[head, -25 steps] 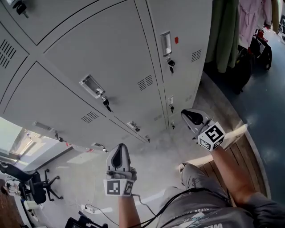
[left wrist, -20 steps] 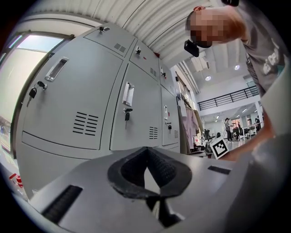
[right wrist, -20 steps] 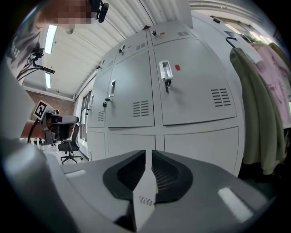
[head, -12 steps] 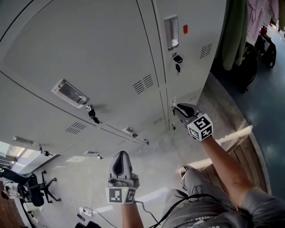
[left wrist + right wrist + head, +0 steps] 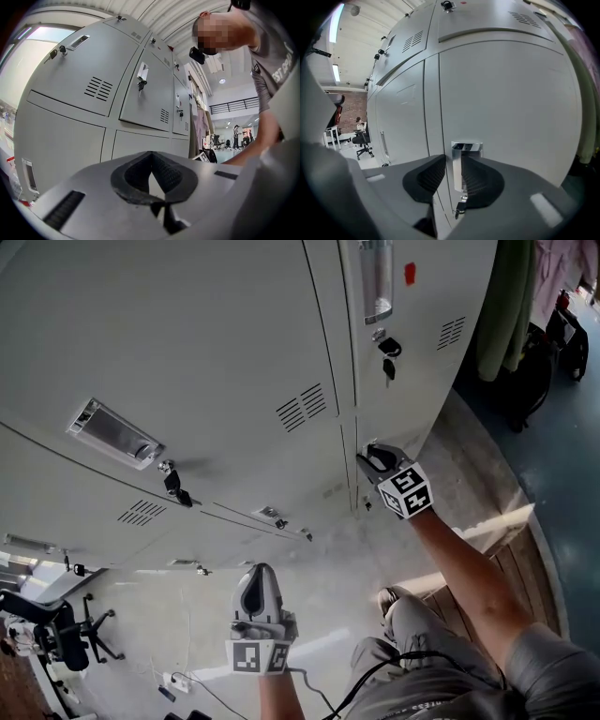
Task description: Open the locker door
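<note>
**Head view.**
- Claws: two. Since a second ago my right claw [image 5: 368, 456] has dropped and closed in on the bank of lockers [image 5: 234, 352]. Its tips are now at the seam low on the right-hand column.
- My left claw [image 5: 258, 574] sits lower in the picture, well short of the doors.
- The lockers fill more of the picture than before.
- Beyond the claws I count two plain recessed handles [image 5: 115, 432], two hanging keys [image 5: 387, 357] and three vent grilles [image 5: 302, 407].

**Left gripper view.**
- Left claw: pad tips together, nothing between them.
- Above and beyond it: at least three keyed handles.

**Right gripper view.**
- Right claw: jaws apart, and they have just been opening.
- The locker door [image 5: 501, 103] is straight ahead of the claw.
- One chrome handle [image 5: 465, 157] shows in the gap between the pads, nearer the right one. I cannot tell whether a pad touches it.
- One key [image 5: 461, 206] hangs just below the handle.
</note>
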`<state>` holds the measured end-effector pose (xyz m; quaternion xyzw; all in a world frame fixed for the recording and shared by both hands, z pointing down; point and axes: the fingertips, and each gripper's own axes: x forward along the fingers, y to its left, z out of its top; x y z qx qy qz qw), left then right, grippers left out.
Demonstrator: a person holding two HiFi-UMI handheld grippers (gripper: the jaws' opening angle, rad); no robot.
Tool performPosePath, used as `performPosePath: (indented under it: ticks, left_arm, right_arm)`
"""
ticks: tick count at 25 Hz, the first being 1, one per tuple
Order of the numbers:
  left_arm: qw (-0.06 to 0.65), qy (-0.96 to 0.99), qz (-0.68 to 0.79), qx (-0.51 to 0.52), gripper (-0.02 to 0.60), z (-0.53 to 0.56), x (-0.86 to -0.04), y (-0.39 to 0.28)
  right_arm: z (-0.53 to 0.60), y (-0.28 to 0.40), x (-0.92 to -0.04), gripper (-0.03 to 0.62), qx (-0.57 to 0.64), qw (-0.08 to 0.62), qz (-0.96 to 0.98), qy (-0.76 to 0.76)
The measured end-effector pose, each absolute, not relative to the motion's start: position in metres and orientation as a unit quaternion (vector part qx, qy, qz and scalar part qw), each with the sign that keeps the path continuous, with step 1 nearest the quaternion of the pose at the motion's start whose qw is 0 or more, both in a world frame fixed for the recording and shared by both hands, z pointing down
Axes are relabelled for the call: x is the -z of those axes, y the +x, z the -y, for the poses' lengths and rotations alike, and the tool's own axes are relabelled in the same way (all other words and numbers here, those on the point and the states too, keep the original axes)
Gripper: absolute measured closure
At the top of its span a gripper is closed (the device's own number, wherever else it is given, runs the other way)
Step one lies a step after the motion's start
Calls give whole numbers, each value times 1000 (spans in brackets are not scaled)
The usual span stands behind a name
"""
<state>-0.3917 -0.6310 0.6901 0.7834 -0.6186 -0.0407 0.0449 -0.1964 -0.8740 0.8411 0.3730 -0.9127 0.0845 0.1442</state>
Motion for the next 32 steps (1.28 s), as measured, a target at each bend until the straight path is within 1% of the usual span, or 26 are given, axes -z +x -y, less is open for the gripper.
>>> performPosePath:
  ticks: [7, 11, 15, 26, 32]
  left_arm:
    - [46, 779, 623, 42, 575, 632, -691, -397]
    - [47, 786, 612, 70, 575, 637, -679, -388]
    - [54, 783, 617, 45, 575, 633, -689, -391]
    - [51, 787, 613, 42, 575, 625, -659, -384]
    - [50, 793, 607, 36, 575, 622, -654, -374]
  right_arm:
    - [869, -196, -841, 497, -80, 144, 918, 361]
    - [856, -189, -840, 497, -71, 150, 920, 356]
    - [837, -177, -840, 493, -72, 153, 921, 351]
    - [790, -130, -840, 486, -87, 176, 941, 277]
    - [780, -114, -840, 478, -99, 175, 944, 263]
